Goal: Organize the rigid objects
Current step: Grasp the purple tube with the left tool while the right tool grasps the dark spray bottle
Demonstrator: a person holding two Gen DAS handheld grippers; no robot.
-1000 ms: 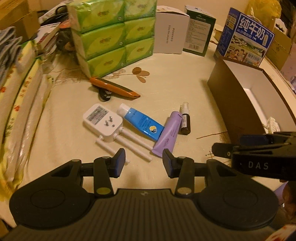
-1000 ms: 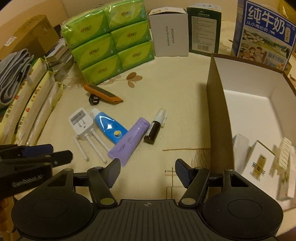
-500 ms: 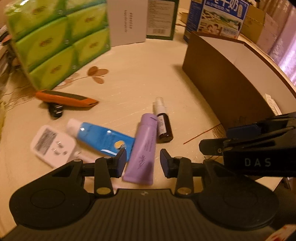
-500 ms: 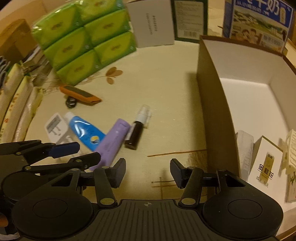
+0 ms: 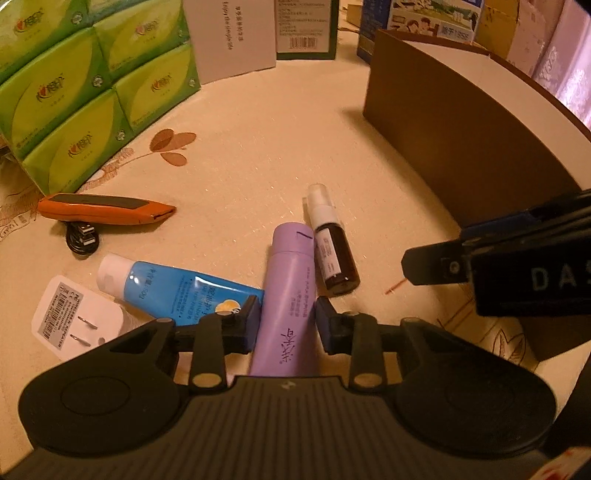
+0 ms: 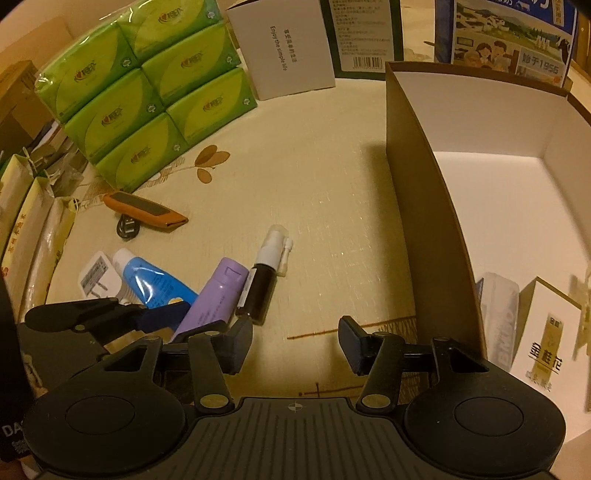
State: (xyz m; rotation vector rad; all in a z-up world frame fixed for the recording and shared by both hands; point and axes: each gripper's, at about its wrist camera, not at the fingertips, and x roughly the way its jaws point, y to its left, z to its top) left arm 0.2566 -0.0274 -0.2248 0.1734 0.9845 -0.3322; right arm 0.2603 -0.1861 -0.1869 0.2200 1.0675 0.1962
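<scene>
Near the front, the left gripper [image 5: 285, 320] has dropped over the purple tube [image 5: 290, 306], and its jaws are closing on it. Next comes the box [image 6: 424, 206], I think. The right gripper [image 6: 295, 345] hangs open, empty.

Stacked green tissue packs [image 5: 92, 85], white carton [image 5: 232, 37] and milk carton [image 6: 506, 33] behind.

My left gripper [image 5: 286, 317] tilts steeply down, its jaws closing around the purple tube [image 5: 290, 295] that lies between the pads. My right gripper [image 6: 295, 341] tilts down likewise, jaws apart with nothing between them.
</scene>
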